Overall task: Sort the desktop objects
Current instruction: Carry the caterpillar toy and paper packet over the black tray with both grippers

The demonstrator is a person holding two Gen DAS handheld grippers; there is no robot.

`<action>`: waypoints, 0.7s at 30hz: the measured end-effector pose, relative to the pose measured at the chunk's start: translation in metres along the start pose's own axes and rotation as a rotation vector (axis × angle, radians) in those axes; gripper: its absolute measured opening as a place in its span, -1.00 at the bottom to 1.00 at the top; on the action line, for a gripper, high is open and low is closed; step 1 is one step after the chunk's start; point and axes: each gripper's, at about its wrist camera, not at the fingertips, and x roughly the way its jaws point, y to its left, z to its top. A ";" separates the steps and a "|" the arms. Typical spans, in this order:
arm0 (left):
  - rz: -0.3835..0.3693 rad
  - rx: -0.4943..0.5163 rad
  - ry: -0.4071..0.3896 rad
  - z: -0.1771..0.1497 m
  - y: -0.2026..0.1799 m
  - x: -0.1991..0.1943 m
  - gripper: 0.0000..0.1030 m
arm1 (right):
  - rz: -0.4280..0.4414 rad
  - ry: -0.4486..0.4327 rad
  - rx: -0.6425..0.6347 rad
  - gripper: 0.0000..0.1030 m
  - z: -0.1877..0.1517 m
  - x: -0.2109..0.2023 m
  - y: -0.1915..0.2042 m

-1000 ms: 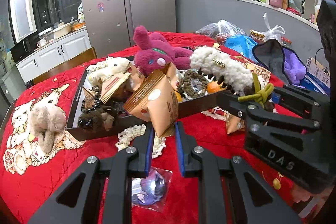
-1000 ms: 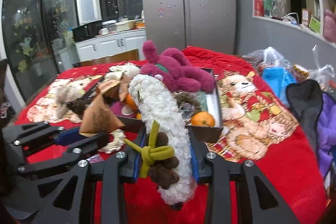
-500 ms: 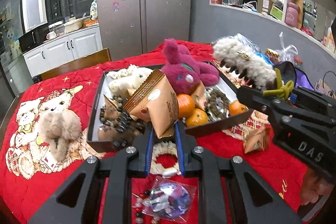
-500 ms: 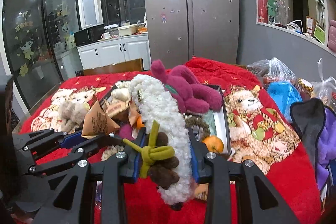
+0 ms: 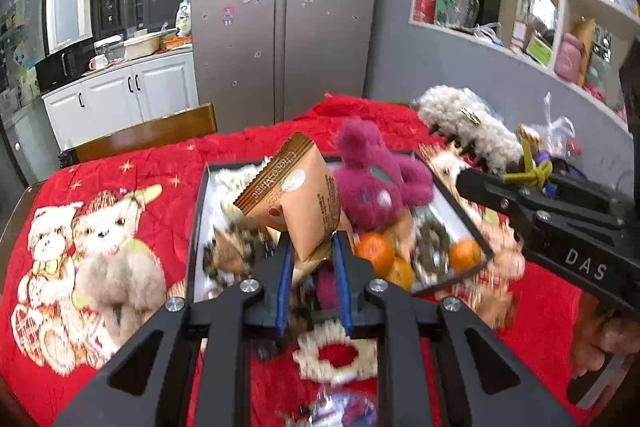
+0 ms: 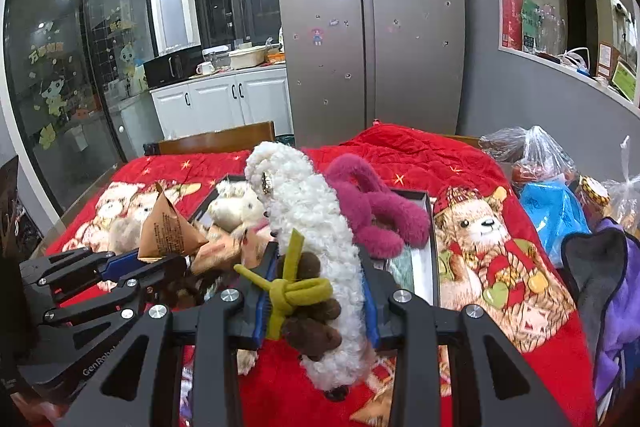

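Observation:
My left gripper is shut on a brown triangular snack packet and holds it above the near edge of the black tray. My right gripper is shut on a white fluffy hair claw with a brown and olive bow, held above the tray. In the tray lie a magenta plush, oranges, a small cream plush, packets and a beaded scrunchie. Each gripper shows in the other's view: the right one, the left one.
The table has a red bear-print cloth. A tan plush lies left of the tray. A white crochet ring and a clear bag of trinkets lie near me. Plastic bags and a purple cloth sit right.
Both grippers have risen and tilted up over the tray with their objects still held. The tray and table appear lower and farther in both views.

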 end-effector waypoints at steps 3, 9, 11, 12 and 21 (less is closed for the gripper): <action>-0.037 -0.038 0.019 0.027 0.008 0.012 -0.61 | 0.006 -0.009 0.018 -0.30 0.017 0.007 -0.006; -0.081 -0.035 0.037 0.058 0.013 0.044 -0.61 | 0.019 -0.027 0.048 -0.30 0.046 0.029 -0.011; -0.069 -0.013 0.043 0.059 0.011 0.053 -0.61 | 0.033 -0.038 0.074 -0.30 0.047 0.035 -0.014; -0.066 -0.003 0.039 0.058 0.010 0.056 -0.61 | 0.046 -0.044 0.094 -0.30 0.045 0.039 -0.017; -0.048 -0.005 0.080 0.050 0.019 0.077 -0.61 | -0.034 0.055 0.111 -0.30 0.029 0.063 -0.044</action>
